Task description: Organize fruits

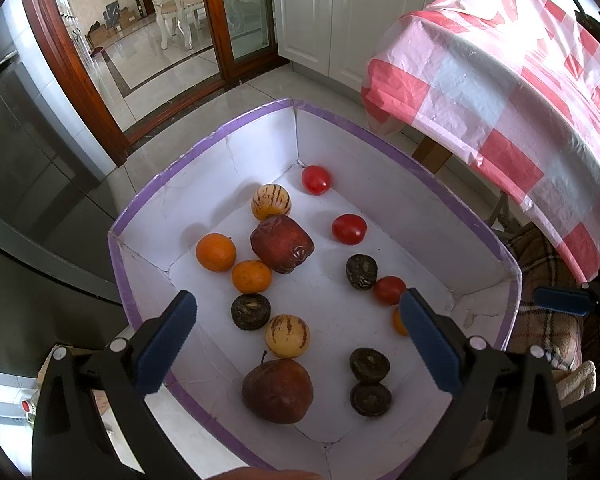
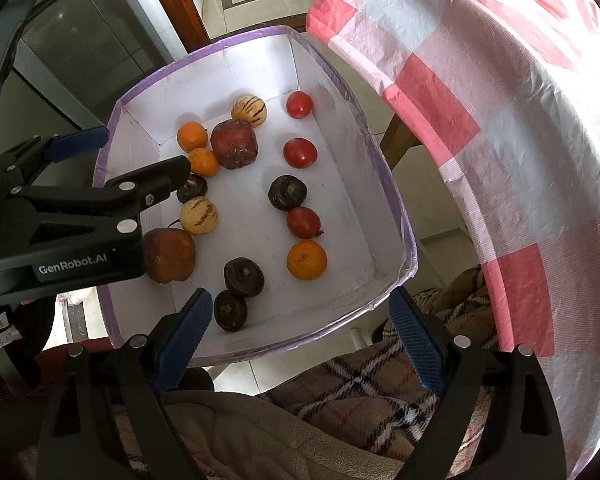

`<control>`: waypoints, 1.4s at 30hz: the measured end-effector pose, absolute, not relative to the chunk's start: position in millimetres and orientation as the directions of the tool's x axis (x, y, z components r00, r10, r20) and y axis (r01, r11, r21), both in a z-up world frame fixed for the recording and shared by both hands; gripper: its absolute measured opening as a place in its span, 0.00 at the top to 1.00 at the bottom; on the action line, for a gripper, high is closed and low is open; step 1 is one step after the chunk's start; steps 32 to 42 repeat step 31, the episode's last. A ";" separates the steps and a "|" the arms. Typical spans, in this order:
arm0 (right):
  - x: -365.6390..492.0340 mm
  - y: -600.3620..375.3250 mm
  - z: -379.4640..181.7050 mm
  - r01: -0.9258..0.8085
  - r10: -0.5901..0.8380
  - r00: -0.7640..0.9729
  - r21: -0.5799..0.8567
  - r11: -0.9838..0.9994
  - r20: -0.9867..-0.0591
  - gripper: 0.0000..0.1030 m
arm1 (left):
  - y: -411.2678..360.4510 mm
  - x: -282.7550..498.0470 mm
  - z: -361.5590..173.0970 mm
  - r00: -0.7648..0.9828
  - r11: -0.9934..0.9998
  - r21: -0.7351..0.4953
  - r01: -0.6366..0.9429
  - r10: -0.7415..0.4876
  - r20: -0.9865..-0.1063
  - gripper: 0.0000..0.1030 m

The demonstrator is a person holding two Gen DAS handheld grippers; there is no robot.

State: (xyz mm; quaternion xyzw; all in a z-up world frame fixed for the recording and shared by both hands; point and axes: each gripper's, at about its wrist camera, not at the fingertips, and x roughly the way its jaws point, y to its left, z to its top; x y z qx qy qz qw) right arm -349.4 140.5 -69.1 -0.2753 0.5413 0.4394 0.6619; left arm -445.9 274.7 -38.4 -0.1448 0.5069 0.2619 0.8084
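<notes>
Kitchen floor tiles, white cabinets and a checked tablecloth (image 1: 500, 92) are framing a white box (image 1: 380, 152) with purple rim, sitting low beside the table. Left wrist view: left gripper (image 1: 298, 334) is hovering over the near end of the box, jaws standing wide, nothing between them. Fruits are lying loose on the box floor, mixed kinds: two apples (image 1: 278, 390), wrinkled and dull red, one near, one mid-box; two striped yellow melons (image 1: 287, 336); oranges (image 1: 252, 277) clustering left with a third peeking behind the right finger; three tomatoes (image 1: 349, 229) trailing along the right side; dark brown round fruits (image 1: 370, 365), kind unclear, scattered in four spots. Near melon and near apple are lying straight ahead between the fingers, just below them, so the left gripper is nearest to those. Right wrist view: right gripper (image 2: 298, 334) is hanging back at the box's near corner, over a plaid blanket (image 2: 360, 380), jaws wide too, holding nothing. Left gripper is showing here from the side, reaching in over the box's left wall above the melon. Round fruits are having no long axis to line up with; the apple stem is pointing up and away. Whether sorting is ending or yet to come, the mixed layout is fitting both a scattered pile and a loose two-row arrangement, so I cannot tell.
</notes>
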 end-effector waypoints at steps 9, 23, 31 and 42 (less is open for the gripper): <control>-349.9 140.6 -70.4 -0.880 0.282 0.028 0.110 0.461 -0.959 0.16 | 273.6 -445.5 -39.6 0.347 0.821 0.031 -0.570 0.275 -0.896 0.02; -350.0 139.3 -71.1 -0.880 0.280 0.028 0.109 0.462 -0.960 0.16 | 277.3 -447.1 -42.9 0.339 0.813 0.029 -0.581 0.275 -0.900 0.02; -351.2 136.6 -66.6 -0.884 0.294 0.034 0.109 0.455 -0.955 0.16 | 282.4 -445.8 -34.7 0.337 0.817 0.038 -0.576 0.279 -0.899 0.02; -351.2 136.6 -66.6 -0.884 0.294 0.034 0.109 0.455 -0.955 0.16 | 282.4 -445.8 -34.7 0.337 0.817 0.038 -0.576 0.279 -0.899 0.02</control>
